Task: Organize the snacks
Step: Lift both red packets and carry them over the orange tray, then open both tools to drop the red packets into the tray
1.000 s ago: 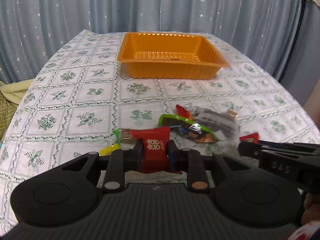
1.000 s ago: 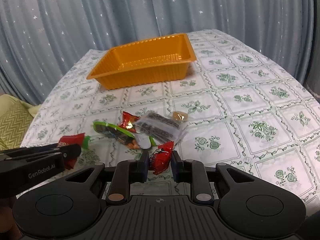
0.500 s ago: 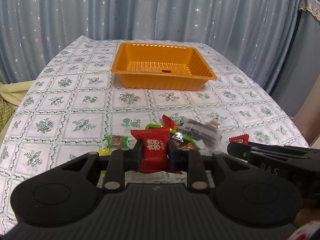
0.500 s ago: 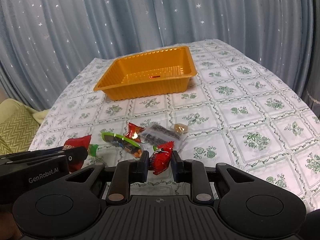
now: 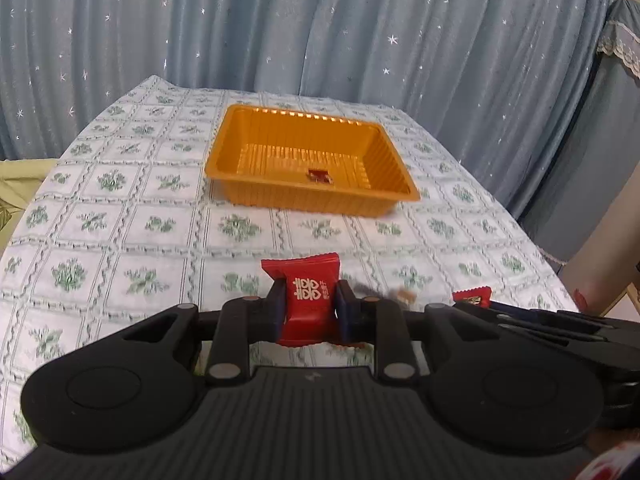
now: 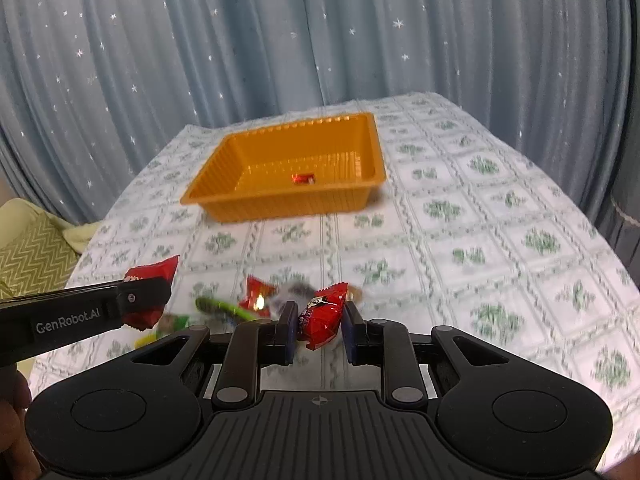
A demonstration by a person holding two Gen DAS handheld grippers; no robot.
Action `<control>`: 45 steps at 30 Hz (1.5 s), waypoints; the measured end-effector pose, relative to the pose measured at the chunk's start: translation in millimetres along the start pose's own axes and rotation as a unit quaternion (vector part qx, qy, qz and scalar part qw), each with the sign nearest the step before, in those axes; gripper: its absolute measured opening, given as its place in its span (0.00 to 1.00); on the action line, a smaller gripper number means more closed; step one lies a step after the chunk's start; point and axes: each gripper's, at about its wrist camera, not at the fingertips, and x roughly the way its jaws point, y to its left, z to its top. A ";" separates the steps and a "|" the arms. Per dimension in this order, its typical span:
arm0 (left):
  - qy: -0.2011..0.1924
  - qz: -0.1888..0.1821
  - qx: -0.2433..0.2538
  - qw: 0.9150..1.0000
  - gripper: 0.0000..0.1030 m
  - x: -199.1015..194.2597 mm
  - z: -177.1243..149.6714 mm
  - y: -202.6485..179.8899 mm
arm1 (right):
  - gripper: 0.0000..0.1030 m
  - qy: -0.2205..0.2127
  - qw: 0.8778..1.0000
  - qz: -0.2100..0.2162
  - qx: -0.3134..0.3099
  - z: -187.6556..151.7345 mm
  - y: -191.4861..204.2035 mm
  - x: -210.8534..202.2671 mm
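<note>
Snacks ride clamped in both tools — a red candy packet (image 5: 308,300) in the left tool (image 5: 307,312), a glossy red packet (image 6: 322,314) in the right tool (image 6: 320,326) — held clear above the tabletop (image 5: 120,232), presumably bound for the orange tray (image 5: 256,196).

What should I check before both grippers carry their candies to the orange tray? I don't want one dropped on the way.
1. Left gripper shut on the red candy with white characters: ok.
2. Right gripper shut on the shiny red candy: ok, though it sits tilted between the pads.
3. Orange tray upright with room inside; only one small red candy lies in it: ok.
4. Tablecloth between the grippers and the tray free of obstacles: ok.
5. Both candies lifted off the loose snack pile: ok.
6. Grip firmness: cannot tell.
</note>
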 end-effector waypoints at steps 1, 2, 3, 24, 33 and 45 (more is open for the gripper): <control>-0.002 -0.001 -0.002 1.000 0.22 1.6 5.0 0.5 | 0.23 -0.002 1.000 0.000 -0.002 5.6 -0.7 1.4; -0.004 -0.001 -0.002 1.000 0.22 3.4 10.6 0.6 | 0.23 -0.003 1.000 0.002 -0.004 11.0 -1.5 2.3; -0.006 0.000 -0.001 1.000 0.22 5.2 16.4 0.3 | 0.23 -0.005 1.000 0.004 -0.004 16.9 -2.3 3.7; -0.013 -0.006 0.005 1.000 0.23 113.3 124.3 16.1 | 0.23 -0.015 0.998 0.028 -0.055 141.9 -6.6 107.6; 0.006 -0.004 0.001 1.000 0.23 167.5 135.1 32.2 | 0.23 0.013 0.998 0.037 -0.048 159.8 -15.2 163.1; 0.002 -0.002 -0.008 1.000 0.36 184.0 136.8 43.2 | 0.23 0.033 0.998 0.040 -0.022 162.9 -28.6 189.6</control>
